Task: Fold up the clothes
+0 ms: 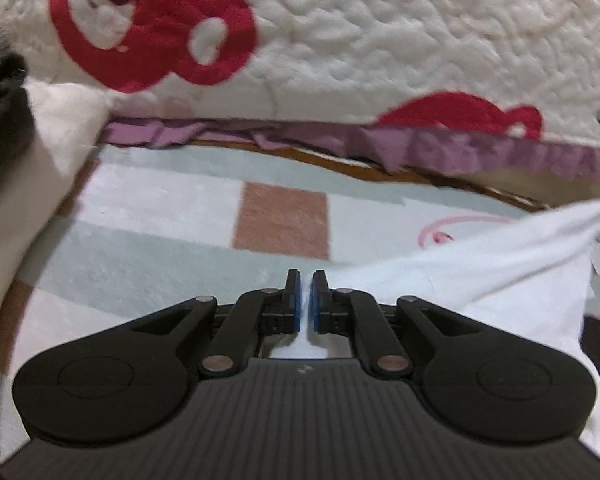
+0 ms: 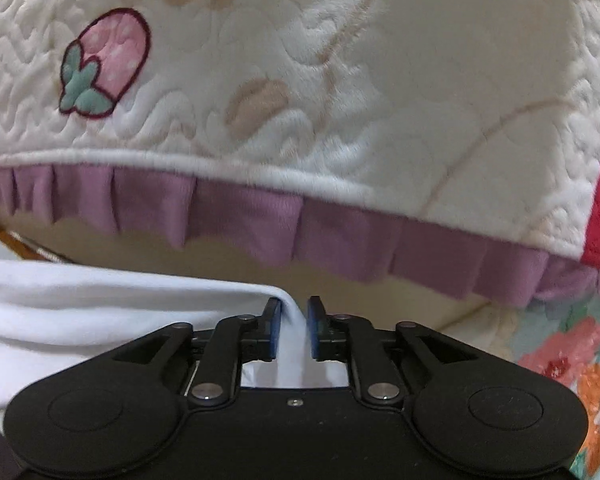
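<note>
Left gripper: jaws closed on a pinch of the white garment, which stretches away to the right above a checked rug. Right gripper: jaws clamped on a fold of the same white garment, cloth spreading left. Behind both, a cream quilted bedspread with purple ruffle hangs down.

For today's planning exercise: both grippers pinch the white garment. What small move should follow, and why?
Probably draw the two apart to tauten it: the left gripper and right gripper each clamp the white garment, which sags in folds between them above the rug.
</note>
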A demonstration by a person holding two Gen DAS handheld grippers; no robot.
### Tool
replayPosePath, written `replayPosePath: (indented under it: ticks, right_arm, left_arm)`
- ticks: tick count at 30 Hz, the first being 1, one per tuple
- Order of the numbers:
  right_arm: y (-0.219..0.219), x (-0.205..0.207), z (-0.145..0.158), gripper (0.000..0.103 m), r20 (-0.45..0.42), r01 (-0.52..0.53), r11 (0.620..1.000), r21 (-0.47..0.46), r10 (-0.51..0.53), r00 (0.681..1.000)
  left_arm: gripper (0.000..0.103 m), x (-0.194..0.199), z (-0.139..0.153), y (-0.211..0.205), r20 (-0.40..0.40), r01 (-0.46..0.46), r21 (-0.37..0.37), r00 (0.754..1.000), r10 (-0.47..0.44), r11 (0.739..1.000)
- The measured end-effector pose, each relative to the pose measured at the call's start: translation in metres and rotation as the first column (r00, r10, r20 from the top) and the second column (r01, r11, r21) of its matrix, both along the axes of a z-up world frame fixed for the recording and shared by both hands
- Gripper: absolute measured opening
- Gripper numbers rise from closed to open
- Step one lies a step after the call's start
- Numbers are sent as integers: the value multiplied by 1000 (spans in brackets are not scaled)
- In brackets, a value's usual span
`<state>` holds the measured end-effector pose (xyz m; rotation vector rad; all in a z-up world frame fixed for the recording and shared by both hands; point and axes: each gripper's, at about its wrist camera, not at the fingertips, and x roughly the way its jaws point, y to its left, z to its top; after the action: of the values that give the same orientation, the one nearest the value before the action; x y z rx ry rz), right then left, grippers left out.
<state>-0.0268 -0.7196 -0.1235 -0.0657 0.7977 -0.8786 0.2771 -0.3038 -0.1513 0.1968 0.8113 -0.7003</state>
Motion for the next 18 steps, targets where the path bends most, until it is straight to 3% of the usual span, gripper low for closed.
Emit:
replayPosePath:
  ticks: [2,5,7,9,11,13,16,18]
  right_arm:
    - [2,-13,3,27,3,24,999,33,-24,1000]
    - [11,-49,12,32,87,57,989,134,-70,994]
    - [20,-76,18,32,150,61,977,205,-93,984]
    - [47,-107,24,32,219,-1,966,259,-58,974]
    - [83,-132,26,32,257,-81,958,277,7,966]
    - [111,-151,25,32,251,-148,944,296,73,965]
    - [149,-175,19,32,204,-236,914,330,175,963]
    - [173,-191,16,44,175,-291,889,354,243,954]
  left_arm:
    - [5,5,-2,-1,4,-33,14,999,33,999]
    - [5,6,16,15,-17,-35,-69,999,34,997]
    - [6,-9,32,17,-54,46,-116,997,-53,992]
    - [7,-35,47,10,-78,156,-135,983,-167,979]
    - [16,-62,58,-4,-104,253,-161,957,-271,954]
    - [39,-83,63,-26,-155,307,-171,930,-334,936]
    - [40,-111,57,-55,-228,328,-149,907,-355,933]
    - [41,-130,53,-74,-276,343,-135,888,-368,930]
